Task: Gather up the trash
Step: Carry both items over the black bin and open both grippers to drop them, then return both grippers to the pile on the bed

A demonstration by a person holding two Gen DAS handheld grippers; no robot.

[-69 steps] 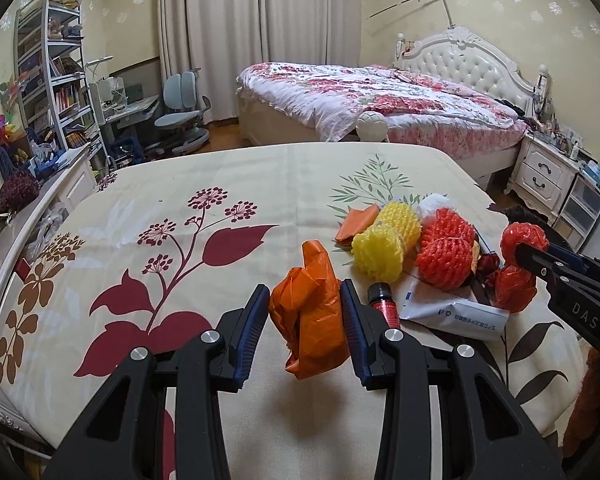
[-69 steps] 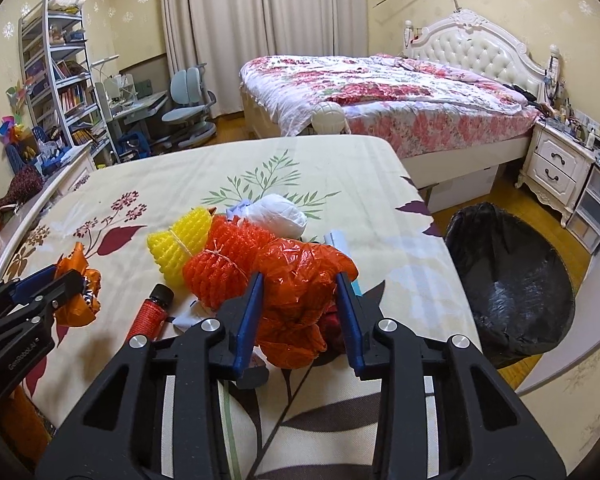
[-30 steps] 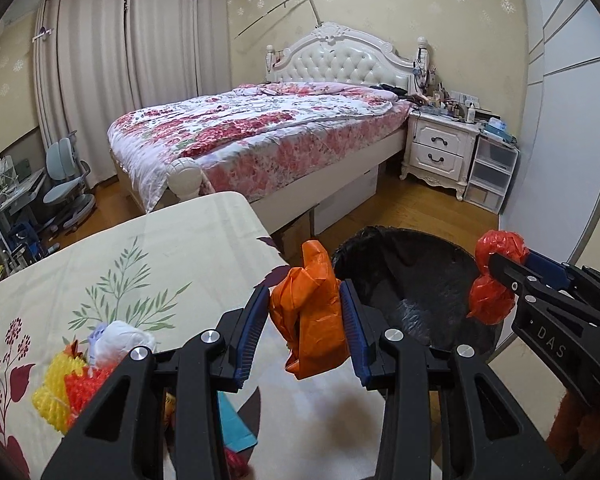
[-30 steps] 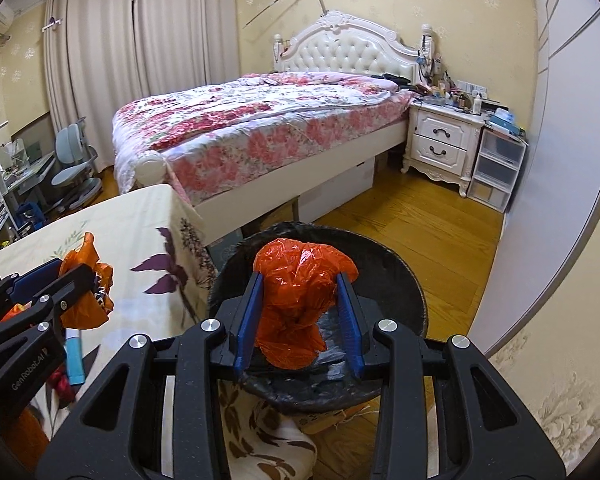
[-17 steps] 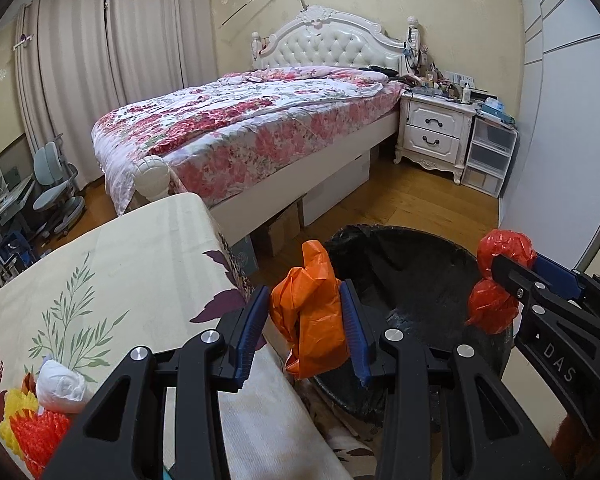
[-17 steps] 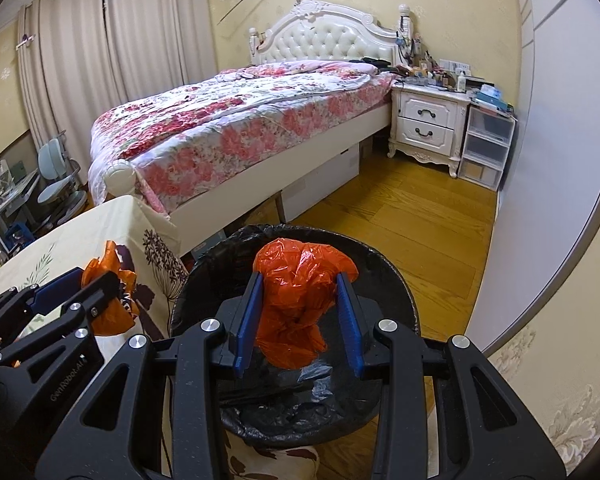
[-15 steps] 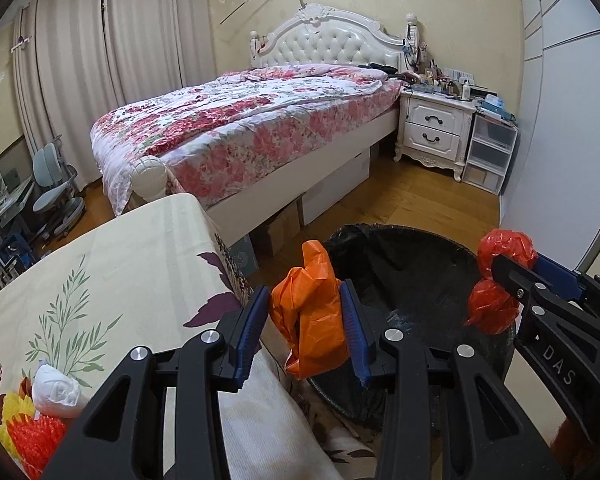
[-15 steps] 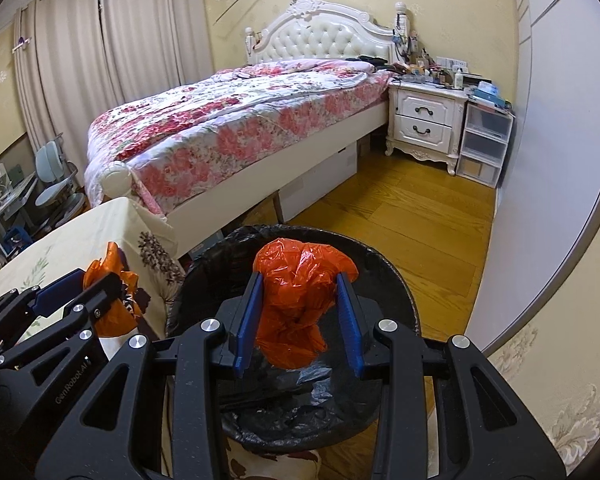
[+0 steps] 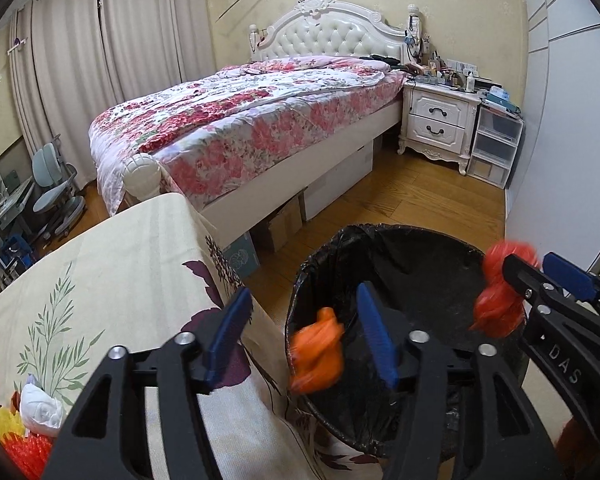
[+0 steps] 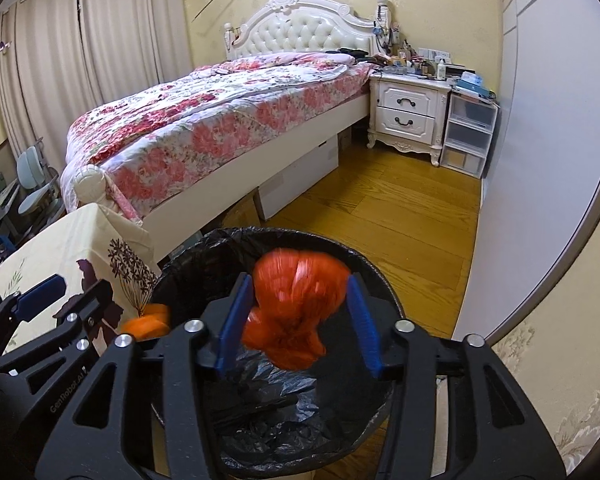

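Half a second ago both my claws were clamped on their bags over the bin (image 9: 416, 264); since then the jaws on both have been opening. My left claw (image 9: 304, 334) now stands spread, its blue pads clear of the orange bag (image 9: 318, 352), which is blurred and sits lower between the fingers than it did, close to the right-hand pad and over the bin's near rim. From the right wrist view the same orange bag (image 10: 148, 324) shows only as a smear at the bin's left edge, beside my left claw (image 10: 70, 300).

My right claw (image 10: 298, 320) is released too: there is a gap between each pad and the red bag (image 10: 296, 312), which is also smeared (I cannot tell whether it brushes the left pad). It hangs between the fingers above the black liner (image 10: 276, 400) of the bin. In the left wrist view that red bag (image 9: 500, 300) shows at the tip of my right claw (image 9: 536, 280), over the bin's far right rim.

To the left, the table's floral cloth (image 9: 100, 280) runs up to the bin, and at its lower left corner lie a white wad (image 9: 40, 408), a yellow net (image 9: 6, 424) and a red net (image 9: 26, 456). Behind the bin are a wood floor (image 10: 388, 216) and the bed (image 10: 220, 120).
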